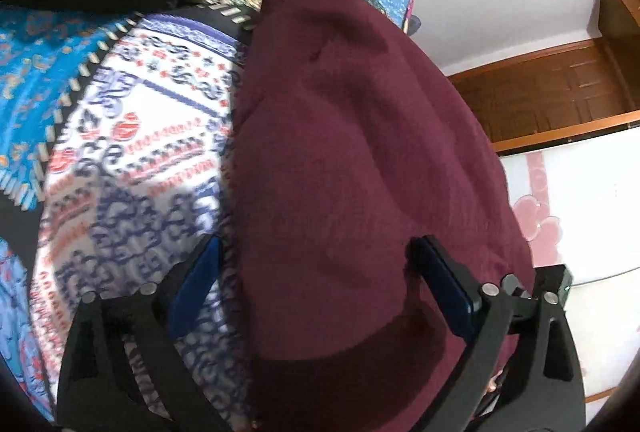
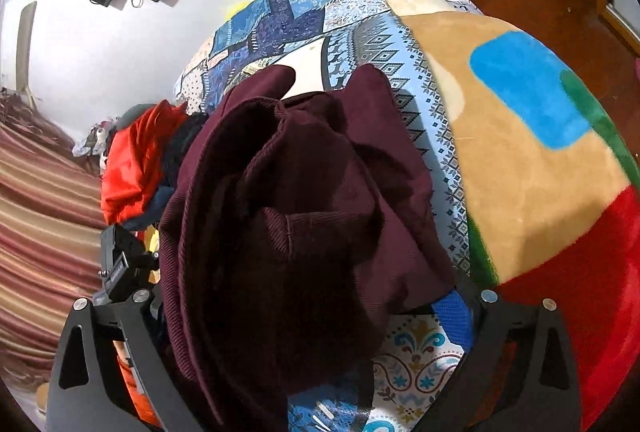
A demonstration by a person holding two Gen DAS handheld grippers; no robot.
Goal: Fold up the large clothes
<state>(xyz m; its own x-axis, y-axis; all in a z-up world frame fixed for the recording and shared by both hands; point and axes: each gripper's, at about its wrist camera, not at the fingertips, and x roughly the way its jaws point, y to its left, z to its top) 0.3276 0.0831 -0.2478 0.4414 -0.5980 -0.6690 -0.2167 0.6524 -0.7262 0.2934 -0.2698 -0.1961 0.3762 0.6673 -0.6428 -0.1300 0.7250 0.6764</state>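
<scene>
Here the maroon garment (image 1: 352, 152) runs as a long band from the bottom centre of the left wrist view to its top, lying on the patterned bedspread (image 1: 132, 136). The left gripper (image 1: 316, 268) stands spread wide, straddling its left edge without pinching. In the right wrist view the same cloth bunches at centre between the parted fingers of the right gripper (image 2: 304, 308); whether they press it I cannot tell.

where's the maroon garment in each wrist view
Left wrist: the maroon garment fills the middle and right, lying on the patterned bedspread and running down between the open fingers of the left gripper.
Right wrist: it sits bunched in the centre, reaching down past the fingers of the right gripper.
Shared landmark: the blue patchwork part of the bedspread beyond the garment, top centre in both views.
</scene>
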